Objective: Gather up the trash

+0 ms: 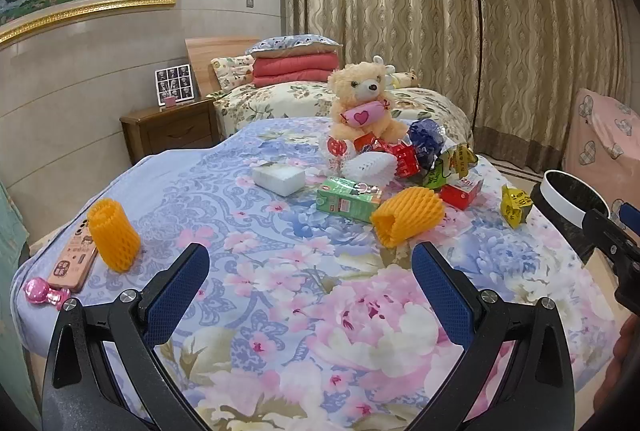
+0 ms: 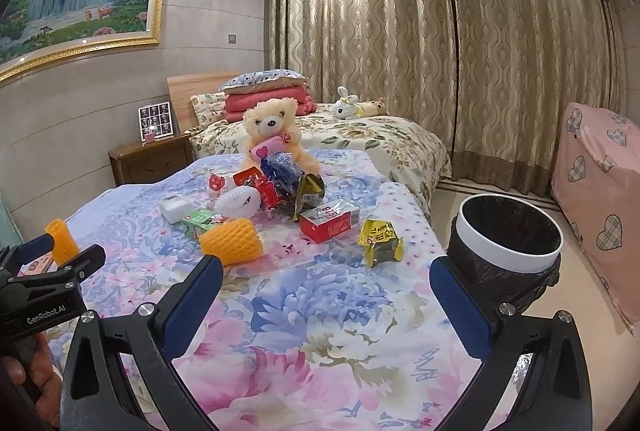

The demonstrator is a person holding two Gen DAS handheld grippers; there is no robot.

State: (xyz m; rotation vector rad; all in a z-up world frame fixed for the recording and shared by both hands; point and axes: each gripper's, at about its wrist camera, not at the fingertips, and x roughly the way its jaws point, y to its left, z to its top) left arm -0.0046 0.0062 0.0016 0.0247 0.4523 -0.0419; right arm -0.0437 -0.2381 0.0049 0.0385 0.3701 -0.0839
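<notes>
Both the left gripper [image 1: 310, 295] and right gripper [image 2: 326, 305] hover spread wide and empty over the near end of the floral-sheeted bed [image 2: 320, 331]; trash sits mid-bed: orange foam mesh sleeve [image 2: 232, 241], red carton [image 2: 330, 223], yellow foil wrapper [image 2: 380, 241], green carton [image 1: 348, 199], with more piled at the beige teddy bear [image 1: 362, 99]. The white-rimmed bin with black liner [image 2: 508, 251] stands on the floor just right of the bed. Risks: the soft sleeve may squash and slip, and the pink phone [image 1: 74, 261] near left could be mistaken for trash.
</notes>
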